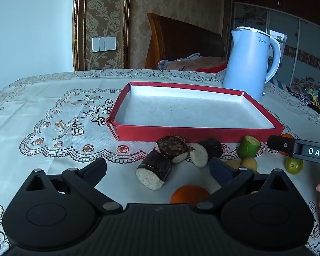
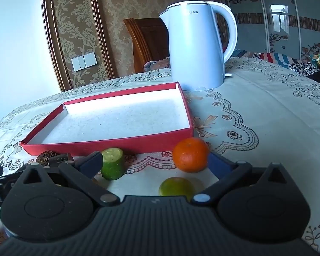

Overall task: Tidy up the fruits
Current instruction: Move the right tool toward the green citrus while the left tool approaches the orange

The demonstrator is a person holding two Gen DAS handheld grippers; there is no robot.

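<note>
Both my grippers are spread wide and holding nothing. The left gripper point(image 1: 157, 168) has a stubby dark-skinned cane chunk point(image 1: 153, 172) with a pale fibrous cut end lying between its fingers, untouched. The right gripper point(image 2: 155, 164) frames a pebbly orange tangerine point(image 2: 190, 154), a cut green cylinder piece point(image 2: 113, 163) and a round green citrus point(image 2: 176, 186), all loose on the lacy tablecloth point(image 2: 266, 117) just in front of the shallow red cardboard tray point(image 2: 108, 144). A smooth white kettle point(image 2: 198, 47) stands behind the tray.

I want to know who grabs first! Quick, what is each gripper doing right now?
Left gripper: open, holding nothing; a cut dark piece lies loose between its fingers.
Right gripper: open, holding nothing.
</note>
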